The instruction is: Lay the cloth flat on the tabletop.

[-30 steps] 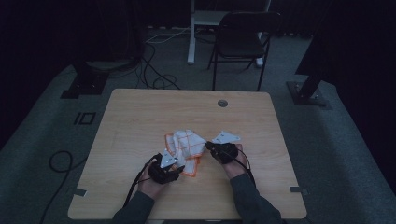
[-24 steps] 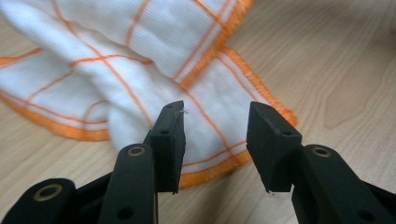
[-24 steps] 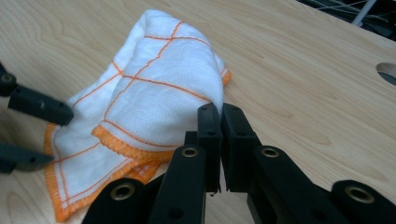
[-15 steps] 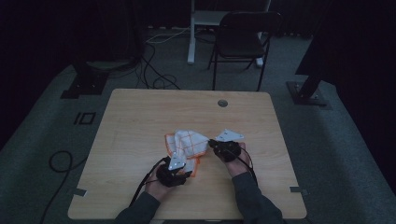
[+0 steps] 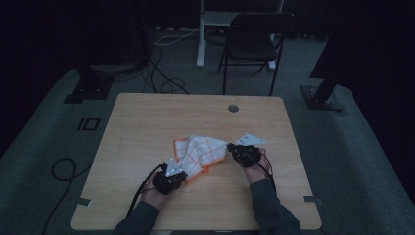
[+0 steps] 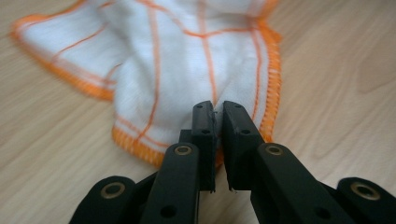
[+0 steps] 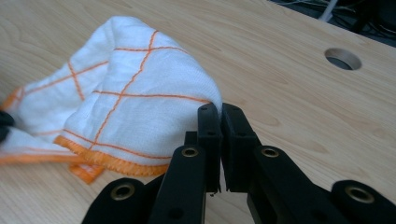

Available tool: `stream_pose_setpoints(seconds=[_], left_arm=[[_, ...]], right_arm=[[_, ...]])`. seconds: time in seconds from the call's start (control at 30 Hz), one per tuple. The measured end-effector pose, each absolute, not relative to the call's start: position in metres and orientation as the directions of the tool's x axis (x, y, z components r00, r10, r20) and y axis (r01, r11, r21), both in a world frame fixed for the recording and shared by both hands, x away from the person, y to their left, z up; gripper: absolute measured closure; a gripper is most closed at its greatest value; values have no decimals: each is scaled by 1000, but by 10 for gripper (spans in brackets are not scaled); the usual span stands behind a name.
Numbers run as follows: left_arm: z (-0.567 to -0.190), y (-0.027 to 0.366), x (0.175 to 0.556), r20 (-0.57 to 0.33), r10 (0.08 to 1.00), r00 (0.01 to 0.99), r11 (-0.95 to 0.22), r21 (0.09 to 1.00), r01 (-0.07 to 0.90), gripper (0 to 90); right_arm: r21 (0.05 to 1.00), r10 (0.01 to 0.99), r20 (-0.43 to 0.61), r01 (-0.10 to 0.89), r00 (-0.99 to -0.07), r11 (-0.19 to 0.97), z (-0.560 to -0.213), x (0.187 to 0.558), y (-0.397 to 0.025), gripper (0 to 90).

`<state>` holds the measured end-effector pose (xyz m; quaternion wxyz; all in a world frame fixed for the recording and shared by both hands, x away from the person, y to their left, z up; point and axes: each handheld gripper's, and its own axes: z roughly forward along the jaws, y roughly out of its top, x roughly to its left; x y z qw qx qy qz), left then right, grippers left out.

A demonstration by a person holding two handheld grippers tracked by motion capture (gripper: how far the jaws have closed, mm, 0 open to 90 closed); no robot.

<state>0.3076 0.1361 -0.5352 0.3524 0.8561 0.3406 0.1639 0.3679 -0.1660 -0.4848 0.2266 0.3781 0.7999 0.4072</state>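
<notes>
A white cloth [image 5: 200, 152] with orange grid lines and an orange hem lies rumpled on the wooden table [image 5: 147, 127]. My left gripper [image 5: 182, 175] is at its near left corner, jaws shut on a pinch of the cloth [image 6: 187, 70]. My right gripper [image 5: 230, 147] is at the cloth's right side, jaws shut on a fold of the cloth [image 7: 135, 93]. The left gripper [image 6: 215, 109] and the right gripper [image 7: 218, 109] each show fabric squeezed between the jaw tips.
A round cable hole [image 5: 233, 108] sits near the table's far edge and appears as a hole [image 7: 343, 58] in the right gripper view. A dark chair [image 5: 254, 44] stands beyond the table. Cables [image 5: 63, 169] lie on the floor at left.
The left gripper has drawn back toward the near edge with its corner of the cloth. The right gripper has shifted a little right, and the cloth is stretched out more between them.
</notes>
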Motion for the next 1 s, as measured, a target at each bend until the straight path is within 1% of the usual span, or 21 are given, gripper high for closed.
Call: stream_pose_setpoints(seconds=[0.27,0.43,0.5,0.73,0.77,0.83,1.0], left_arm=[[-530,154,313,38,742,669,-481,725,492,858],[-530,157,313,46,748,662,-485,719,498,859],[-530,158,313,49,750,660,-486,717,500,859],[-527,158,309,34,743,668,-479,725,495,852],[-526,157,307,32,737,675,-480,728,489,852],[-526,158,307,32,736,677,-480,729,488,837],[-525,160,307,30,740,672,-472,736,486,813]], right_arm=[[813,813,-52,447,-581,372,-487,369,-183,871],[809,820,-42,462,-571,364,-491,367,-191,874],[811,823,-46,460,-567,362,-491,366,-193,888],[806,817,-41,464,-575,367,-490,365,-196,878],[805,815,-43,464,-578,371,-491,365,-196,871],[802,806,-37,464,-591,377,-494,364,-192,803],[790,785,-39,462,-618,403,-502,361,-181,722]])
